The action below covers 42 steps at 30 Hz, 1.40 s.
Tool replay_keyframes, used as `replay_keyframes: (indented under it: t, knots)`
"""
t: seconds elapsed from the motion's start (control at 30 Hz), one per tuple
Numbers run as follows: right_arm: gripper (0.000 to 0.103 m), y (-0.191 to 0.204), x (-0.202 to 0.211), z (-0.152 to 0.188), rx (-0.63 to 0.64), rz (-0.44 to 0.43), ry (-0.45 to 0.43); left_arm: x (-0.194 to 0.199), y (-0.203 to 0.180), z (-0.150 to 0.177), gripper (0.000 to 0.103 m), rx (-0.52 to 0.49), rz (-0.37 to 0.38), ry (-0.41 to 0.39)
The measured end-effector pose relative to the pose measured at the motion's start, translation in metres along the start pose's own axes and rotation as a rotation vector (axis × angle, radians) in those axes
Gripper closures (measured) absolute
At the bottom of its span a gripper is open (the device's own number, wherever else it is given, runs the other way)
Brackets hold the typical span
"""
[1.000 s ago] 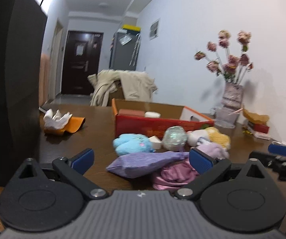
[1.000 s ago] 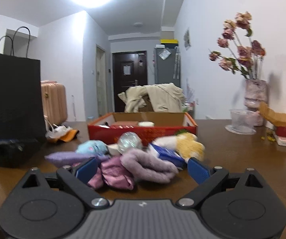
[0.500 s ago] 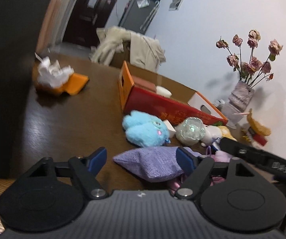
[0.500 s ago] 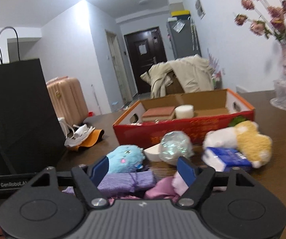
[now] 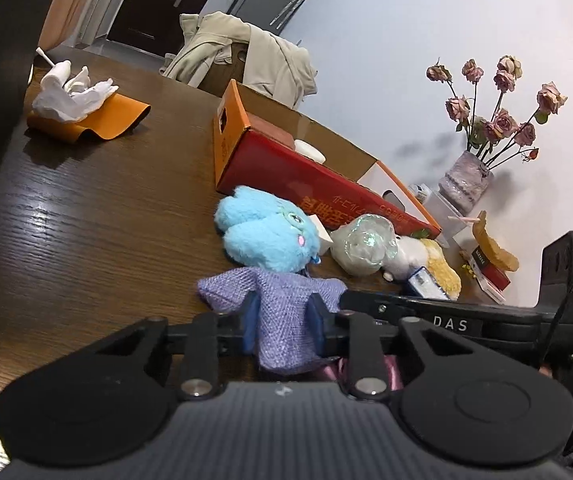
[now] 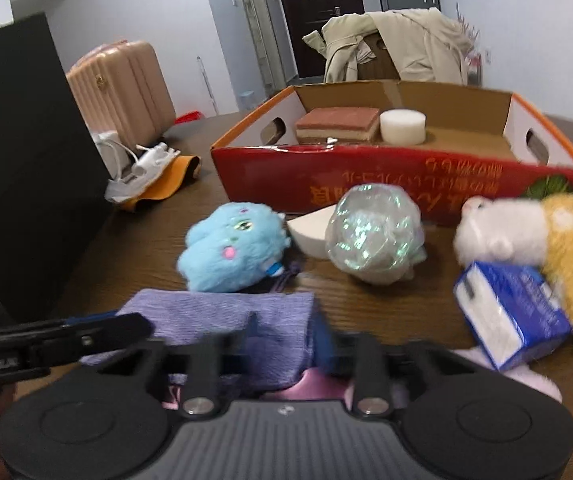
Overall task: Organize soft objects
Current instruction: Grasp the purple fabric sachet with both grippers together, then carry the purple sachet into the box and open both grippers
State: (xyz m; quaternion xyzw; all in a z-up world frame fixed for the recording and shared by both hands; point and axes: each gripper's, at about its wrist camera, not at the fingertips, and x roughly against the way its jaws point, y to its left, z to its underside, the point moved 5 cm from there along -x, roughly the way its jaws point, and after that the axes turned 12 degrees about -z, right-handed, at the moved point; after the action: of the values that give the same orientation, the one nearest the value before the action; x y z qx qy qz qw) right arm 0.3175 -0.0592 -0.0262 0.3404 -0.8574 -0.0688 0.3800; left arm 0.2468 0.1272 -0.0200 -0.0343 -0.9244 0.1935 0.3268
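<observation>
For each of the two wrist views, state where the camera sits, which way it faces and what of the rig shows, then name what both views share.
Left wrist: on the left gripper, looking along its fingers, tilted, toward the red box and flower vase; the right gripper crosses at right.
Right wrist: on the right gripper, facing the box's open inside; the left gripper enters at left.
Shared: purple cloth pouch clamped by both, blue plush, shiny ball.
</observation>
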Motion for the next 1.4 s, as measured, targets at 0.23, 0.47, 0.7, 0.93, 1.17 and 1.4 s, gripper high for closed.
replay_keyframes:
  t: [0.23, 0.47, 0.7, 0.93, 1.17, 1.4]
  knots:
    - [0.101, 0.018, 0.039, -0.001, 0.059, -0.017, -0.185, 0.029, -0.021, -0.004, 0.090, -0.064, 0.007, -0.086]
    - [0.101, 0.051, 0.104, 0.008, 0.175, 0.011, -0.306, 0.073, -0.069, 0.000, 0.093, -0.183, 0.095, -0.192]
    - [0.094, 0.020, 0.135, 0.029, 0.078, 0.055, -0.316, 0.063, -0.092, 0.020, 0.094, -0.229, 0.104, -0.145]
    - [0.063, -0.021, 0.125, 0.076, -0.016, 0.004, -0.213, 0.030, -0.078, 0.057, 0.094, -0.239, 0.073, -0.017]
    - [0.062, -0.041, 0.111, 0.085, -0.141, -0.129, -0.283, 0.024, -0.077, 0.056, 0.094, -0.245, 0.051, -0.004]
    - [0.098, -0.017, 0.124, 0.081, -0.044, -0.086, -0.294, 0.036, -0.087, 0.052, 0.095, -0.265, 0.074, -0.021]
